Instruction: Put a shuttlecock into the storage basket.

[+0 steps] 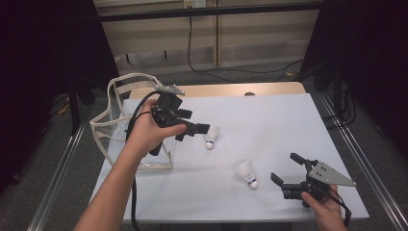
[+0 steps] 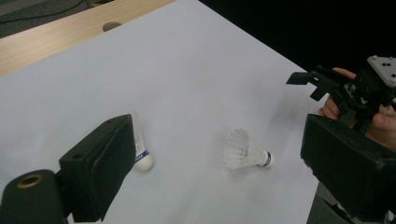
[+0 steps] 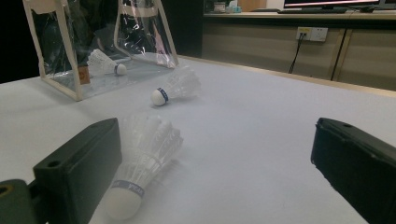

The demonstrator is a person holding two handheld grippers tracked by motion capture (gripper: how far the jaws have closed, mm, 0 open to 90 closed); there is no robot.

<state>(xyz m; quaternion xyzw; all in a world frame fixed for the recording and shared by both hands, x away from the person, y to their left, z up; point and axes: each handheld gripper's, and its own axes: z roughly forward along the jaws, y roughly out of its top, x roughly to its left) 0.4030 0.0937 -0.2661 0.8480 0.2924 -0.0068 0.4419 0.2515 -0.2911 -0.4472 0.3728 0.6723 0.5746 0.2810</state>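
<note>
Shuttlecock point(image 1: 246, 173) nearest your right claw point(image 1: 284, 169) lies on the white bench point(image 1: 269, 125), just ahead-left of it, cork pointing back toward you, skirt away. Right claw is spread wide, empty, low to the bench. Second shuttlecock point(image 1: 211, 136) sits just beyond your left claw point(image 1: 199, 130), also gaping and empty, beside the clear bag point(image 1: 115, 125). Right hand's nearer the first: come across its long axis.

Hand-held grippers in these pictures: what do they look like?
Each hand-held gripper is black, with two blocky flat-faced jaws. The left hand-held gripper trails a black cable along the person's bare forearm, and the right hand-held gripper carries a grey three-cornered plate dotted with small holes, with a black cable behind it. No sleeves show.
</note>
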